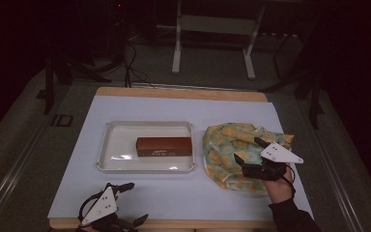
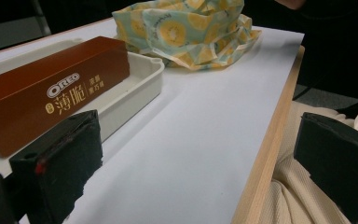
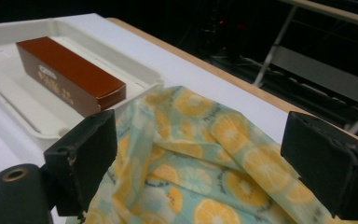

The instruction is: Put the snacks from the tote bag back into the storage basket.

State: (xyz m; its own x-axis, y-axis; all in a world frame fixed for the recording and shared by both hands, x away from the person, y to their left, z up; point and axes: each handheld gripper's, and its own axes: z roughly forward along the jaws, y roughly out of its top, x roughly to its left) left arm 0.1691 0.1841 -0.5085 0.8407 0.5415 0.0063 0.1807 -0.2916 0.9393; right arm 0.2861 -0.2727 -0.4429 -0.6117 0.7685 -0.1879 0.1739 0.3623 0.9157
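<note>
A brown Oreo box (image 1: 164, 146) lies lengthwise in a shallow white tray (image 1: 107, 145) at the middle of the table. To its right sits a crumpled cloth (image 1: 222, 145) printed with orange slices. My right gripper (image 1: 248, 149) hovers over the cloth's near right part, jaws open, with nothing pressed between them. In the right gripper view the cloth (image 3: 191, 107) lies below the spread jaws (image 3: 200, 163), the box (image 3: 70, 70) farther left. My left gripper (image 1: 137, 202) rests open at the table's front edge, facing the box (image 2: 51, 93) and tray (image 2: 140, 79).
A white sheet (image 1: 183, 193) covers the wooden tabletop, whose edge (image 2: 270, 140) runs beside the left gripper. A cream-coloured garment (image 2: 293, 196) shows past that edge. A metal stand (image 1: 212, 29) rises behind the table in the dark.
</note>
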